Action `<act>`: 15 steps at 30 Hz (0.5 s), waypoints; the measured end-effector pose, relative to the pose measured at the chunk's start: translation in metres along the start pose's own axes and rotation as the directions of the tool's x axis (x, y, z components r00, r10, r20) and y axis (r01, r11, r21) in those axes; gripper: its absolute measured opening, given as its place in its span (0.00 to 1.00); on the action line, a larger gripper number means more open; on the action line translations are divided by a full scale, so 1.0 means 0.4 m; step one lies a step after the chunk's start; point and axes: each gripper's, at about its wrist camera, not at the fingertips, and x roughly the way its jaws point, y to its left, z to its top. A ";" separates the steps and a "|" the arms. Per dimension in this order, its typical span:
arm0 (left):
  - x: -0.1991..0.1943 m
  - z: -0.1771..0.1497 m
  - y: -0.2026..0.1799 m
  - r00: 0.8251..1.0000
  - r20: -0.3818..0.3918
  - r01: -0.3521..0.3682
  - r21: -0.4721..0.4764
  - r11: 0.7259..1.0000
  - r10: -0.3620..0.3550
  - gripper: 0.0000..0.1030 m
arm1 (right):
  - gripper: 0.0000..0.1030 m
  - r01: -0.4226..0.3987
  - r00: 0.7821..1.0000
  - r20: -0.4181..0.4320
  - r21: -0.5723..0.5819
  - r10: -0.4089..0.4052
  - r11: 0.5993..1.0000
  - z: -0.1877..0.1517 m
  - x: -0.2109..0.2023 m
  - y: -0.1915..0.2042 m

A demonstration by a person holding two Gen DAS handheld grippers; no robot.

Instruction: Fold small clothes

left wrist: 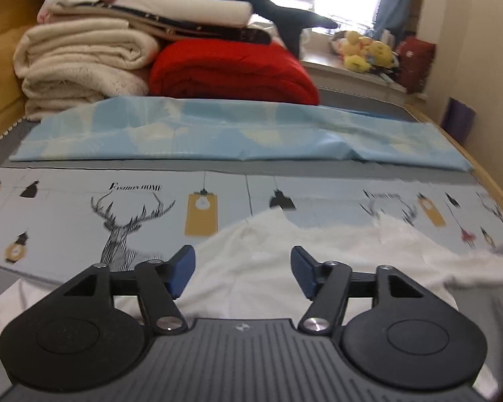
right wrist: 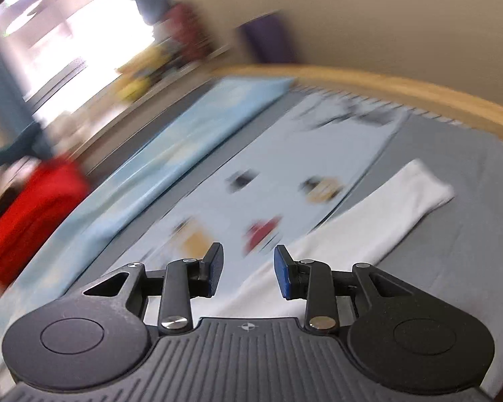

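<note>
Across the upper half of the left wrist view, a stack of cream blankets (left wrist: 80,63) sits at upper left beside a rolled red quilt (left wrist: 231,73), with folded linens and a dark plush toy piled on top. Yellow soft toys (left wrist: 369,52) rest on the window ledge at upper right. Below them, a folded pale blue sheet (left wrist: 238,134) stretches across the frame, and nearer still lies a printed mat (left wrist: 84,201) showing a deer head and hanging lamps.

A white garment (left wrist: 268,268) spreads over the lower centre and right of this view, partly covering the mat. The left claw (left wrist: 243,271) hangs over it with its blue-padded fingers wide apart and nothing between them.

The right wrist view is heavily blurred. A wooden bed rail (right wrist: 402,90) curves along the upper right. One white sleeve-like strip of the garment (right wrist: 385,214) runs from lower centre towards the right, across a grey sheet (right wrist: 452,261). The right claw (right wrist: 248,269) sits over its near end, fingers apart, gripping nothing.
</note>
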 end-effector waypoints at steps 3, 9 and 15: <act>-0.086 -0.104 -0.017 0.999 -0.033 0.039 -0.017 0.999 -0.039 0.70 | 0.34 -0.078 0.992 -0.104 -0.058 0.072 0.995 -0.081 -0.084 0.037; -0.073 -0.359 -0.019 0.938 -0.337 0.060 -0.080 0.995 -0.083 0.52 | 0.34 -0.068 0.966 -0.258 -0.128 0.033 0.989 -0.293 -0.140 -0.011; -0.025 -0.469 0.002 0.853 -0.518 0.058 -0.037 0.998 -0.069 0.51 | 0.34 0.009 0.884 -0.455 -0.218 -0.109 0.976 -0.449 -0.071 -0.068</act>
